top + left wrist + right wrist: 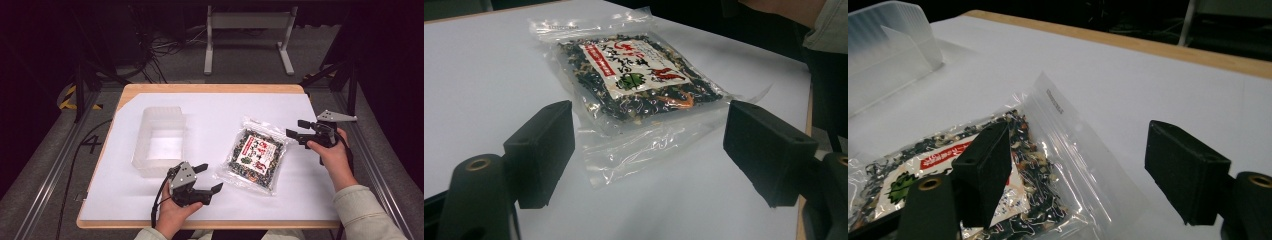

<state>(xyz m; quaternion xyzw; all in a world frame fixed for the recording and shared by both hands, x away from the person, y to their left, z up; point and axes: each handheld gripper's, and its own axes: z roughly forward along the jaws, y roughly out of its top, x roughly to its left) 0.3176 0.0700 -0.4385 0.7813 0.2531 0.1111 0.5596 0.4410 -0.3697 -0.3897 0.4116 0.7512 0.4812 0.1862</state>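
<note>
black grippers (210, 178) – grey plates, pale sleeves (362, 212)

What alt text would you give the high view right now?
A clear packet of dried food lies flat on a white table between two hand-held tongs, both open: the left tongs at its near left corner, the right tongs at its far right. A translucent plastic bin stands to the left.

Setting: a laboratory-style recording station, not a home. A wooden table (210, 89) carries a white sheet (240, 110) as a plain work surface. Aluminium frame rails (50, 170) flank it on both sides — dark curtains enclose the area. Loose cables (165, 47) and a grey metal stand (248, 35) occupy the grey carpeted floor (30, 200) behind.
</note>
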